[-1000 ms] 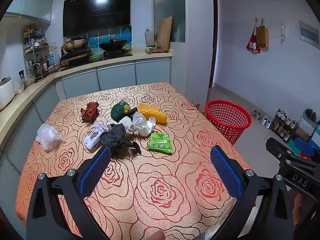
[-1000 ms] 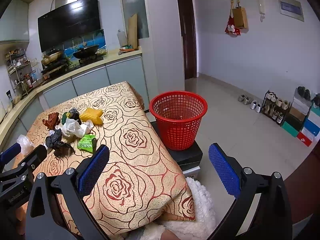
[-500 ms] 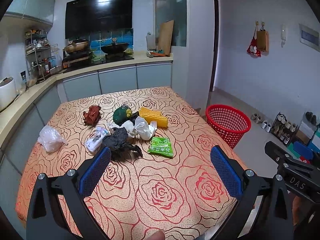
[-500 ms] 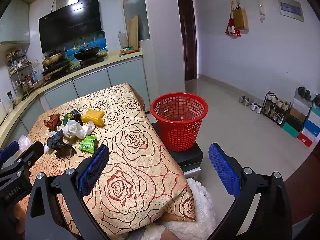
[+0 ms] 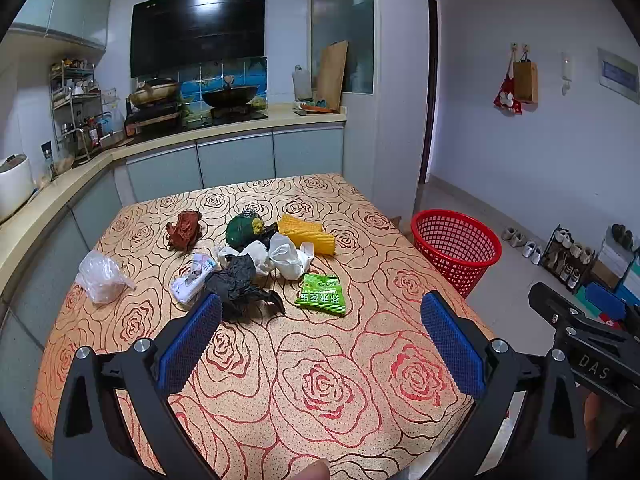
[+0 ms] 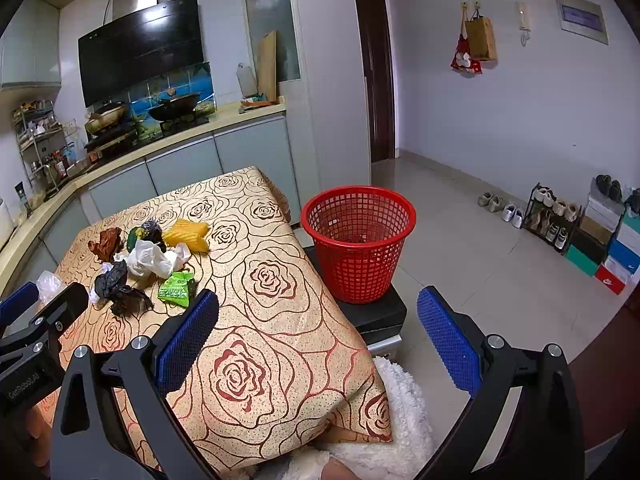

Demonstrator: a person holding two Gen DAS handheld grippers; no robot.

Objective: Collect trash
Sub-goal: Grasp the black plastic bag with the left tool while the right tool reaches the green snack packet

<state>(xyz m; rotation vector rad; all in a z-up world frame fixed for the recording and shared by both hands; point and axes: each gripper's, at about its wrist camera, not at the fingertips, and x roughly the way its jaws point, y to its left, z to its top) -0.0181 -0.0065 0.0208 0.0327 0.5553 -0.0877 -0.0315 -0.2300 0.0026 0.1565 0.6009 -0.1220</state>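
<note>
My left gripper (image 5: 320, 332) hangs over the near end of the table (image 5: 320, 392), its 2 blue pads spread wide with nothing between them. My right gripper (image 6: 318, 332) is spread just as wide and empty, over the table's near corner. The bottom edges of both views cut off my hands; only a sliver of fingertip (image 5: 310, 472) shows.

In the left wrist view the side of my right gripper reads "DAS"; in the right wrist view the left one reads "GenRobot.AI".

Beyond the left gripper, the trash sits in a loose pile mid-table. Nearest is a crumpled black bag (image 5: 240, 288), its lower edge hidden behind my left pad, and right of it a green packet (image 5: 321, 294) with white characters too small to read. Behind them lie white bags (image 5: 286, 256), a printed white wrapper (image 5: 192, 280), a yellow ridged wrapper (image 5: 308, 234), a dark green bundle (image 5: 242, 230) and a brown scrap (image 5: 184, 230). A clear bag (image 5: 100, 276) lies apart, left of the pile.

The red basket (image 6: 358, 240) stands right of the table on a dark box, well apart from the pile.
</note>
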